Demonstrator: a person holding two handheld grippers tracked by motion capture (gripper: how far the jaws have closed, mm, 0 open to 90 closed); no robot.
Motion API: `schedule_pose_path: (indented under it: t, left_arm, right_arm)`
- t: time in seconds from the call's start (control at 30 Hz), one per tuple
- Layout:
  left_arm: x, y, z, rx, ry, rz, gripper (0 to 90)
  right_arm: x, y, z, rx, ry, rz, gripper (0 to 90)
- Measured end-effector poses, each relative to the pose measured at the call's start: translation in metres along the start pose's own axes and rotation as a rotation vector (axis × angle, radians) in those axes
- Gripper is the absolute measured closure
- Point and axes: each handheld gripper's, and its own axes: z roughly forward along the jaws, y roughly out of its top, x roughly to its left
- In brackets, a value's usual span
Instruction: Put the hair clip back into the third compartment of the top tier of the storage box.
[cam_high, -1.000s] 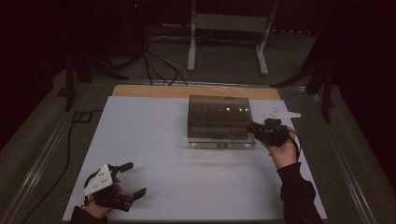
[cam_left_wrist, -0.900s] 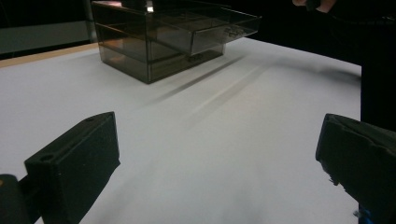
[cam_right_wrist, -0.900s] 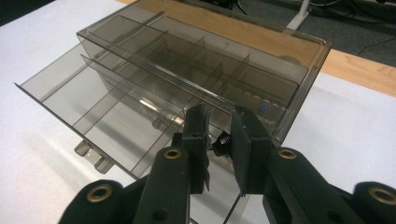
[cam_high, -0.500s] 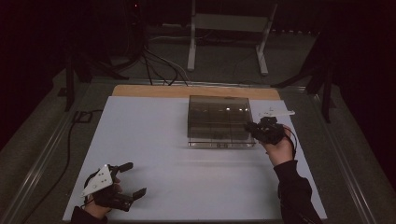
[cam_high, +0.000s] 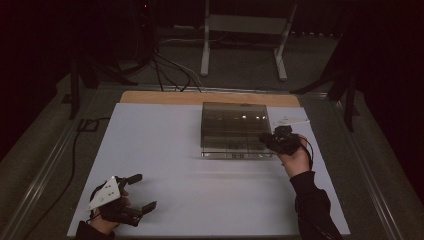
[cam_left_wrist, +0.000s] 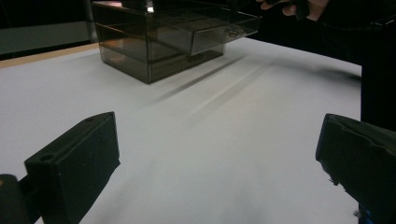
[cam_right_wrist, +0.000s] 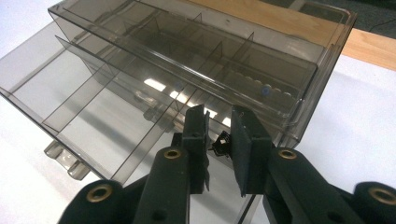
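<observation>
A smoky clear drawer box (cam_high: 232, 125) stands at the far middle of the white table (cam_high: 165, 150). One drawer (cam_right_wrist: 93, 107) is pulled out toward the person, its divided compartments see-through. My right gripper (cam_high: 266, 140) hovers at the box's front right corner, over the open drawer. In the right gripper view its jaws (cam_right_wrist: 218, 114) are shut on a small dark object (cam_right_wrist: 219, 142). My left gripper (cam_high: 144, 191) rests near the front left of the table, open, with nothing between its jaws (cam_left_wrist: 217, 158). The box (cam_left_wrist: 159, 42) sits far ahead of it.
A small white slip (cam_high: 290, 120) lies on the table right of the box. A wooden strip (cam_high: 210, 97) borders the far edge. Beyond it, cables (cam_high: 165, 65) and stand legs (cam_high: 205, 50) are on the floor. A metal rail (cam_high: 45, 165) runs along the left side.
My right gripper has edged slightly left toward the box's front corner. The left gripper has kept still.
</observation>
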Motion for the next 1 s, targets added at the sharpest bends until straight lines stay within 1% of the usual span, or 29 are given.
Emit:
schedule_pose_path:
  t: [0.33,0.43,0.5,0.67,0.7,0.77,0.83,0.87,0.9,0.97,1.0]
  left_arm:
    - [-0.0004,-0.0001,-0.0002,0.0,-0.001,0.0,0.6]
    - [-0.0004,-0.0004,-0.0001,0.002,0.001,0.0,0.6]
    - [-0.0005,-0.0002,-0.0001,0.003,0.0,0.002,0.6]
    - [-0.0004,-0.0004,-0.0002,0.002,0.001,0.001,0.6]
    - [-0.0005,-0.0002,-0.0001,0.002,0.001,0.001,0.6]
    - [-0.0002,-0.0002,-0.0001,0.001,0.0,0.0,0.6]
    - [-0.0002,-0.0005,-0.0002,0.002,0.003,0.0,0.6]
    - [-0.0003,-0.0005,-0.0003,0.003,0.003,0.0,0.6]
    - [-0.0004,-0.0002,-0.0002,0.002,0.001,0.0,0.6]
    - [0.0,-0.0002,-0.0001,0.001,0.001,0.0,0.6]
    - [-0.0001,-0.0004,-0.0001,0.002,0.002,-0.001,0.6]
  right_arm:
    - [-0.0016,-0.0025,0.0046,0.016,0.003,0.009,76.0]
    - [-0.0018,-0.0025,0.0042,0.013,0.003,0.008,75.9]
    - [-0.0021,-0.002,0.0035,0.011,0.005,0.016,75.5]
    - [-0.001,-0.001,0.0023,0.001,0.009,0.016,69.4]
    - [0.0001,-0.0006,0.002,0.001,0.009,0.012,66.6]
    - [0.0007,-0.0003,0.0013,-0.002,0.01,0.012,65.7]
    - [0.0015,0.0004,0.0001,-0.009,0.012,0.013,63.1]
    - [0.0023,0.0012,-0.0008,-0.013,0.016,0.016,60.4]
    - [0.0023,0.0012,-0.0008,-0.013,0.016,0.016,60.4]
    - [0.0035,0.0022,-0.0021,-0.015,0.019,0.013,57.6]
    - [0.0047,0.0031,-0.0032,-0.021,0.027,0.016,53.5]
